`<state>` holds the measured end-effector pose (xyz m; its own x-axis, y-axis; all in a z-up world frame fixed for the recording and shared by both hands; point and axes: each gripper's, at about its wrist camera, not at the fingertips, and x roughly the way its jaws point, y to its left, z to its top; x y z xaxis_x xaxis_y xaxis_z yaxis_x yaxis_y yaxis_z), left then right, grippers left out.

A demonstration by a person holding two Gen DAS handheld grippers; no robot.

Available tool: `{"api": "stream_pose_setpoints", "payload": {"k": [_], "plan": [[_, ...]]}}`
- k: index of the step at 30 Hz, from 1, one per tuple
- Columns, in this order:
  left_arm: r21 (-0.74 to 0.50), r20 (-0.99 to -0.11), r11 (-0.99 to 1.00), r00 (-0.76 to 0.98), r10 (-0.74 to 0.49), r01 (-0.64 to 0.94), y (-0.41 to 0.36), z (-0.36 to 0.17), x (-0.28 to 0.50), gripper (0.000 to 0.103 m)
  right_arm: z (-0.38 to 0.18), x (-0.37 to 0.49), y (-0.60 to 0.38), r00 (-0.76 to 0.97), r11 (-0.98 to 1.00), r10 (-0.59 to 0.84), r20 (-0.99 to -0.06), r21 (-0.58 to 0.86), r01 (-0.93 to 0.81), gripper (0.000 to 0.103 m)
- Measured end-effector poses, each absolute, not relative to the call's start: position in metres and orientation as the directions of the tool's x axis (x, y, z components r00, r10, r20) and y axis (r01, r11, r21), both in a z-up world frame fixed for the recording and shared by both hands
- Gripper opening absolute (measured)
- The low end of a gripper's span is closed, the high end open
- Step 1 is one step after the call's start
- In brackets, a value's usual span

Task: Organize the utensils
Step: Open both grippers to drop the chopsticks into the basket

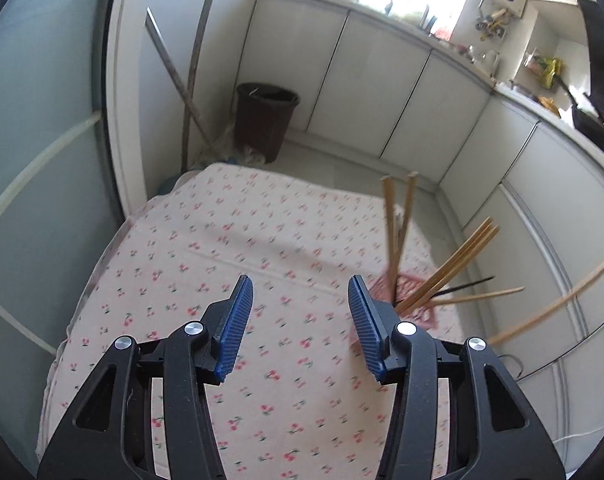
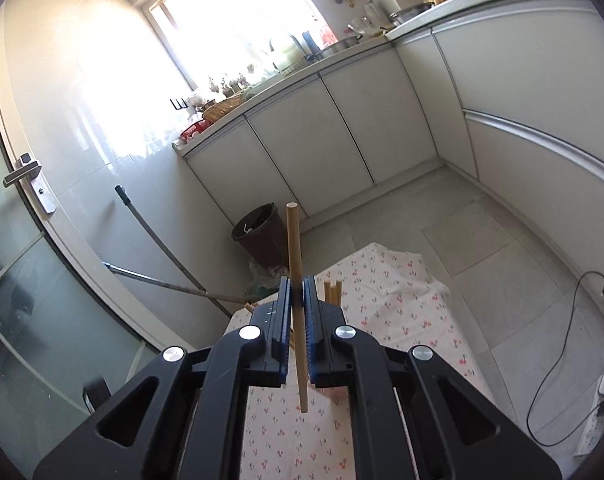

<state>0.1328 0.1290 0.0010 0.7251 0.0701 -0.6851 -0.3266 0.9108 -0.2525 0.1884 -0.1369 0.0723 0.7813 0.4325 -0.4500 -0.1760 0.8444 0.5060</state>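
Right gripper (image 2: 297, 300): lower centre of the right wrist view; fingers closed narrow on a single wooden chopstick (image 2: 295, 256); grip falls near the stick's mid-length, probably so it balances and can be steered end-first.

Chopstick, held: long axis near vertical in frame, running along the line of the fingers; blunt square end points up toward the upper middle of the frame, thinner end hangs below the pads over the bench (image 2: 402, 280); slight lean to the right at the bottom.

Left gripper (image 1: 300, 312): lower centre of the left wrist view; fingers spread wide, nothing between them; held above the cloth, apparently idle or ready to steady the holder.

Chopstick holder (image 1: 416, 300): pinkish, lattice-sided, right of centre in the left view, blurred and partly hidden behind the left gripper's right finger; whether it stands upright cannot be told.

Chopsticks in holder (image 1: 446, 264): several wooden sticks and one dark one; two rise near vertical, the rest fan out toward the right edge, butt ends outward; loose fan suggests they were dropped in singly.

Bench: covered by cherry-print cloth (image 1: 222, 260); otherwise bare where visible.
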Motion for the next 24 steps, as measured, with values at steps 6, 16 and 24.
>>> {"api": "stream_pose_setpoints", "payload": {"k": [6,16,24], "plan": [[-0.248,-0.657,0.911,0.748,0.092,-0.330,0.141,0.009,0.126,0.048,0.066,0.225,-0.109,0.790,0.875,0.388,-0.474,0.459,-0.154,0.007],[-0.251,-0.639,0.923,0.766,0.069,-0.292,0.133,0.010,0.136,0.048,0.010,0.274,-0.075,0.767,0.901,0.347,-0.539,0.418,-0.114,0.010],[-0.223,-0.573,0.957,0.820,0.025,-0.185,0.089,0.034,0.155,0.048,0.008,0.251,-0.070,0.771,0.942,0.297,-0.564,0.304,-0.140,0.010]]}}
